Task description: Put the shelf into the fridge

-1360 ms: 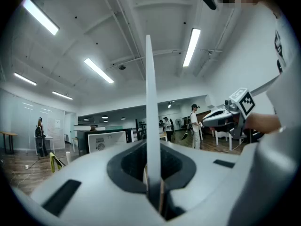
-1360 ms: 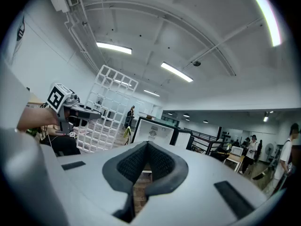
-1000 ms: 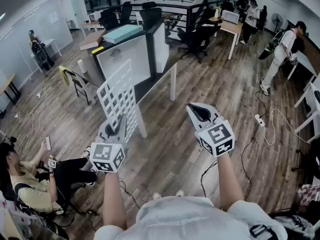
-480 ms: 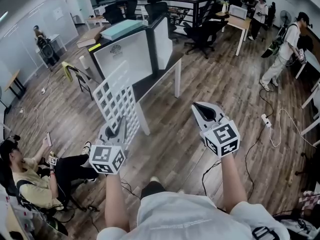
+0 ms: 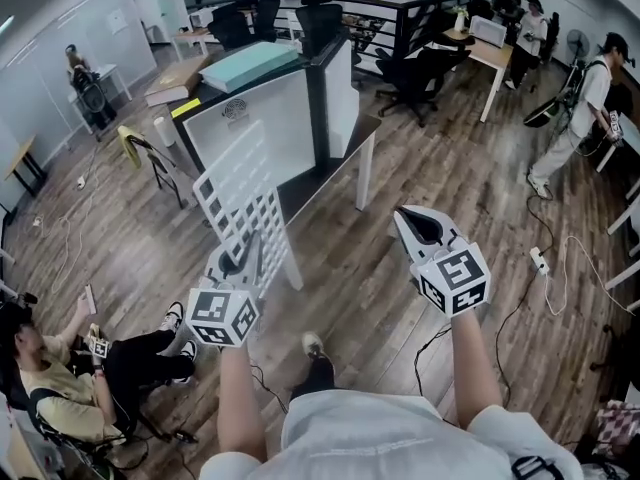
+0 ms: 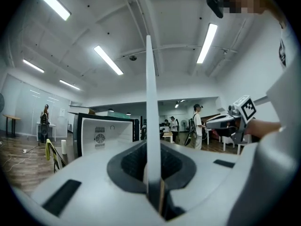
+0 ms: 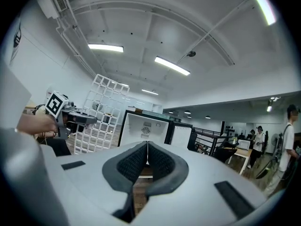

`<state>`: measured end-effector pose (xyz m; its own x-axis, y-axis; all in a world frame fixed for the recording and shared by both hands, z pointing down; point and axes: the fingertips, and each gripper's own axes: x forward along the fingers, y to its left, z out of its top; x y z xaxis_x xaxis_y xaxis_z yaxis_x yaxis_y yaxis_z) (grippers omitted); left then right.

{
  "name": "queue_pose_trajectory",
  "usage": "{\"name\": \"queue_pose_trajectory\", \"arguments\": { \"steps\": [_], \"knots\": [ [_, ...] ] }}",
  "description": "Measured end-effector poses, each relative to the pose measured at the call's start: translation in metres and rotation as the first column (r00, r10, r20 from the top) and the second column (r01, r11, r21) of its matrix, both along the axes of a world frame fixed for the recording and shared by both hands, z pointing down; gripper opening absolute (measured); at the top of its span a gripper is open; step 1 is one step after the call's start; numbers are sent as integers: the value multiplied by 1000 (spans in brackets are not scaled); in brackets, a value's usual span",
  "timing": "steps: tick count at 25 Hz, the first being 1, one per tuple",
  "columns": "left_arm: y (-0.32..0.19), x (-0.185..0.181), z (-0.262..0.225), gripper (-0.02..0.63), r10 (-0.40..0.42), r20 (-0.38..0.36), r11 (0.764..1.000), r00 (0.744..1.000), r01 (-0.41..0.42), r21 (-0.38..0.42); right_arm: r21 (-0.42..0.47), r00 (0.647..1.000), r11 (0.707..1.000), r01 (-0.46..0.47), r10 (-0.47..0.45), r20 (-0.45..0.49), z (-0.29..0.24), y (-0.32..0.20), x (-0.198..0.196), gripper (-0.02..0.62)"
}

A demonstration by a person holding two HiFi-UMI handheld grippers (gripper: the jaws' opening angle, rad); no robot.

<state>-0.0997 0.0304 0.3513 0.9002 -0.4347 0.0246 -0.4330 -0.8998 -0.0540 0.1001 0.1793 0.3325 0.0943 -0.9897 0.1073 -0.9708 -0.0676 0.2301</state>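
My left gripper (image 5: 243,260) is shut on the lower edge of the white grid shelf (image 5: 238,200), which stands upright above it. In the left gripper view the shelf (image 6: 150,93) shows edge-on as a thin white strip clamped between the jaws of the left gripper (image 6: 151,171). The fridge (image 5: 265,118), black-framed with a white inside, sits ahead on a white table (image 5: 350,153) with its door (image 5: 338,78) swung open. My right gripper (image 5: 420,226) is shut and empty, level with the left one. From the right gripper (image 7: 147,155) I see the shelf (image 7: 101,112) at left and the fridge (image 7: 146,128) ahead.
A person (image 5: 55,378) sits on the floor at lower left. A yellow folding chair (image 5: 150,158) stands left of the fridge. Office chairs (image 5: 420,68) and desks fill the back. People (image 5: 590,98) stand at right. A power strip (image 5: 540,260) and cables lie on the wooden floor.
Both grippers have moved forward towards the fridge, which now looks closer. The shelf stays clamped in the left gripper. The right gripper stays shut.
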Motion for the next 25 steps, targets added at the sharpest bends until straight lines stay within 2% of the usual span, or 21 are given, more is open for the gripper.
{"name": "queue_pose_trajectory", "arguments": {
  "steps": [7,13,18,22,25],
  "knots": [
    [-106,54,-22,37,57,-61,998,997,-58,-18,-3,999,1000,10,-10,-51,-27,-120,31,15],
    [-170,78,-31,37,84,-94,995,992,-88,-35,-25,1000,1000,8,-9,-23,-22,-197,49,17],
    [-192,92,-17,37,86,-208,980,974,-121,-161,-82,999,995,54,-53,12,2,-230,51,17],
    [-203,103,-4,37,40,-322,942,946,-143,-304,-112,993,988,109,-103,57,21,-246,55,17],
    [-215,106,2,37,-24,-386,907,922,-142,-397,-122,980,977,177,-163,116,32,-256,55,18]
  ]
}}
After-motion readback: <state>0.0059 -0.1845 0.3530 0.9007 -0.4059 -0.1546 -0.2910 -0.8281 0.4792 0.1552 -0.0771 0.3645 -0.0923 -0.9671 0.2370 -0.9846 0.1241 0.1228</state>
